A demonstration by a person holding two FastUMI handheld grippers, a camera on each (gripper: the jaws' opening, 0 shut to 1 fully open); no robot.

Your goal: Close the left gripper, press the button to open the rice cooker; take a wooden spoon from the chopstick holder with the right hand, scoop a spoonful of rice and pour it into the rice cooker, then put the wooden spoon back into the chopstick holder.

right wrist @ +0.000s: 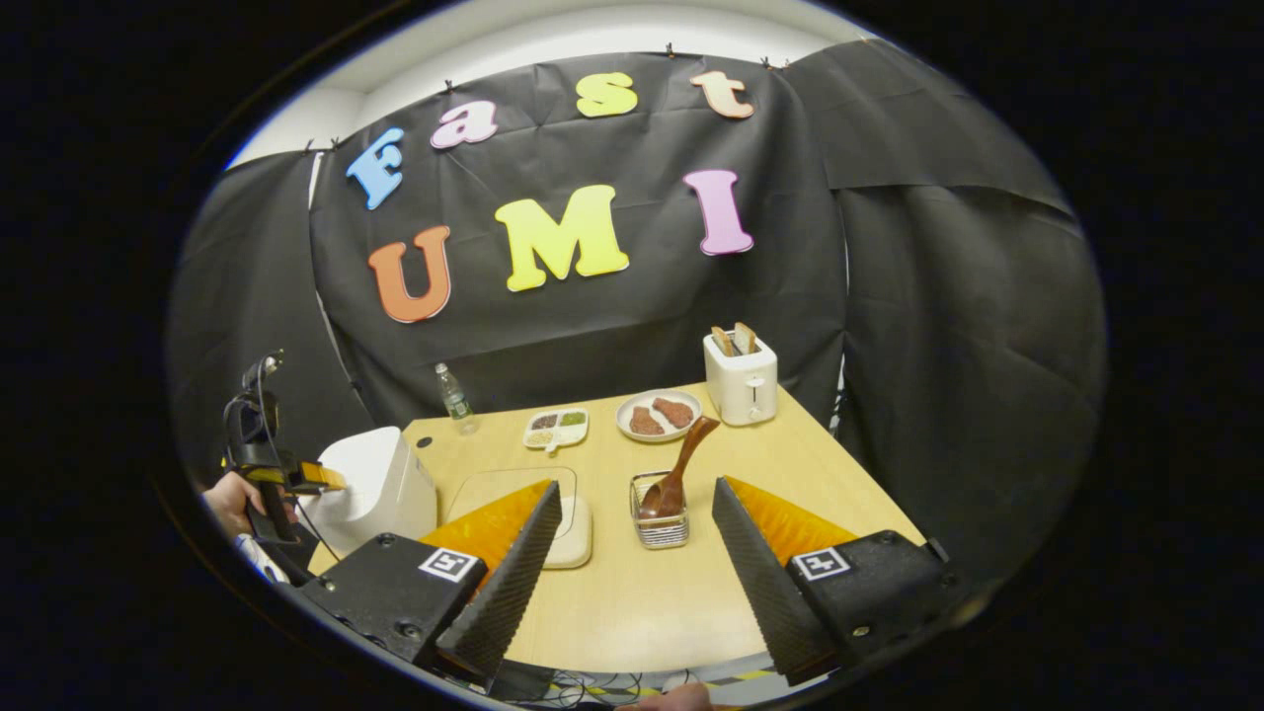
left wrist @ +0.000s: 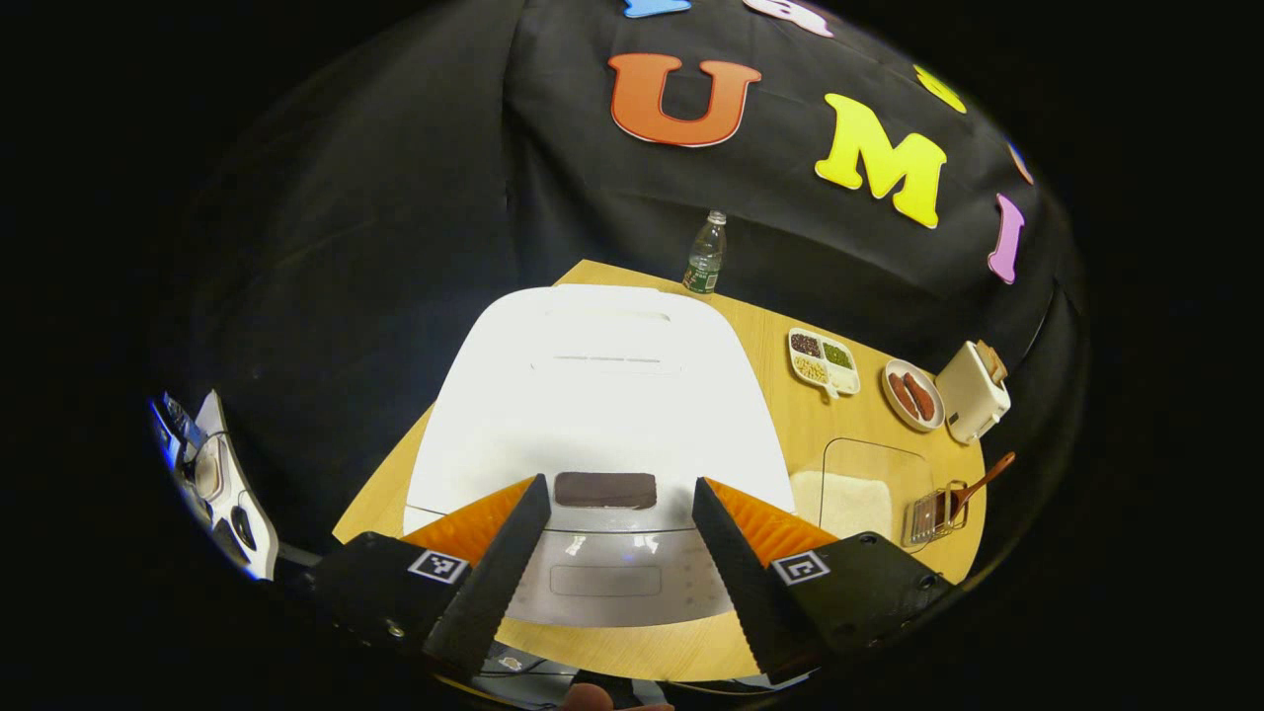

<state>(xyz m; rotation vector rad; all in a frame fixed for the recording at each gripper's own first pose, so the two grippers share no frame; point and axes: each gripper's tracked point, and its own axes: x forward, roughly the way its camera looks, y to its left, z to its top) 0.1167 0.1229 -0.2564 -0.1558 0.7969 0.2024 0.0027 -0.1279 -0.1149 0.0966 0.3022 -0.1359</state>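
So, left gripper view: left gripper (left wrist: 617, 553) spread apart above the closed rice cooker (left wrist: 602, 395); dark button (left wrist: 605, 490) between its fingers, unpressed.
Right gripper view: right gripper (right wrist: 632, 573) apart, empty; wooden spoon (right wrist: 679, 466) in chopstick holder (right wrist: 660, 513) ahead, rice tray (right wrist: 575, 533) just left.
Progress: nothing done yet.
Around: toaster (right wrist: 741, 380), plate (right wrist: 658, 416) beyond; nothing blocks.

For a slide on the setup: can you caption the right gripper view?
Open right gripper faces the wooden spoon standing in the chopstick holder; closed rice cooker at left.
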